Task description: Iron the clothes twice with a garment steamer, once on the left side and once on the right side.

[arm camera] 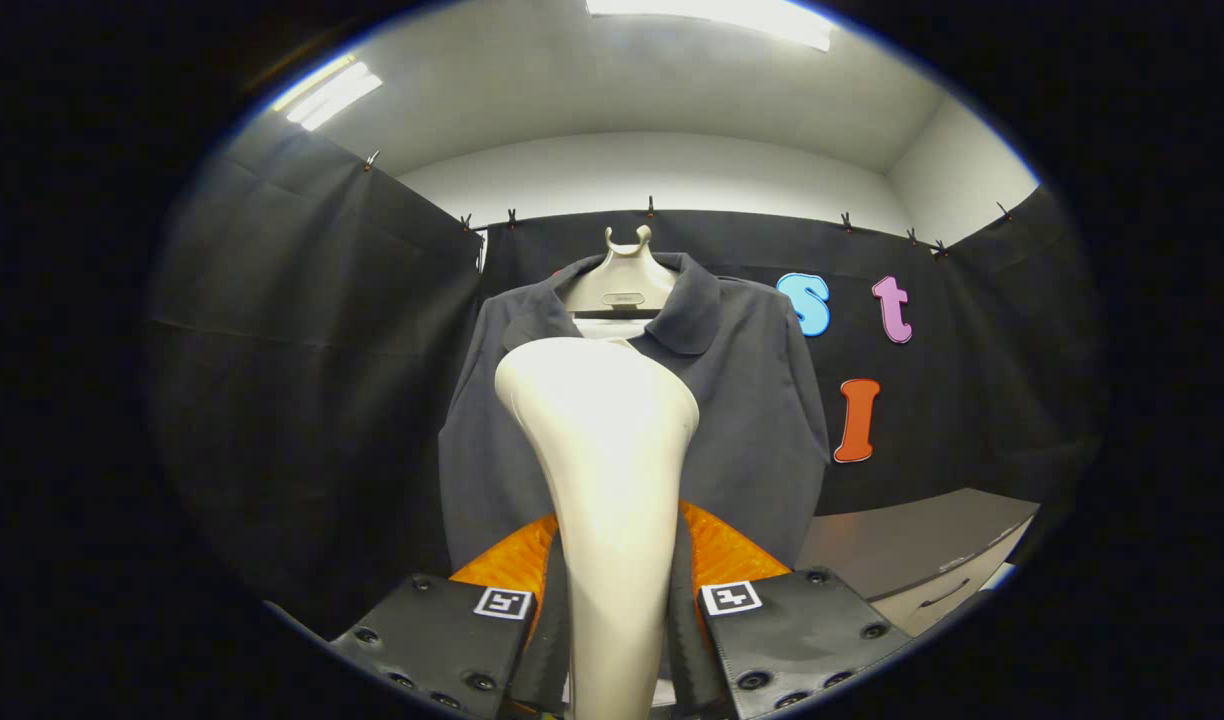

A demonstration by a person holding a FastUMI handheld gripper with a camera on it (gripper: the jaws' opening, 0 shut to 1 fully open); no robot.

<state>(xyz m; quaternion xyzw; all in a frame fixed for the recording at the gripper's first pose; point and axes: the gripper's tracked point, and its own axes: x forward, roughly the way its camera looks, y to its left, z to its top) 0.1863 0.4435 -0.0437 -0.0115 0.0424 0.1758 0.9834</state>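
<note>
Steamer (600,450) sitting clamped between both fingers of hand-held gripper (612,600), head rising just ahead, facing shirt (752,420) hanging on hanger (622,280) at far wall. You are holding it near collar, centre; left and right passes both look pending.

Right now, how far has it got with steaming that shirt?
Done: the jaws have closed on the steamer, gripping its handle from both sides. In hand: its head is raised in front of the dark shirt, near the middle below the collar; contact can't be judged. Left: nothing shows a finished pass, so both the left and right sides seem outstanding.
</note>
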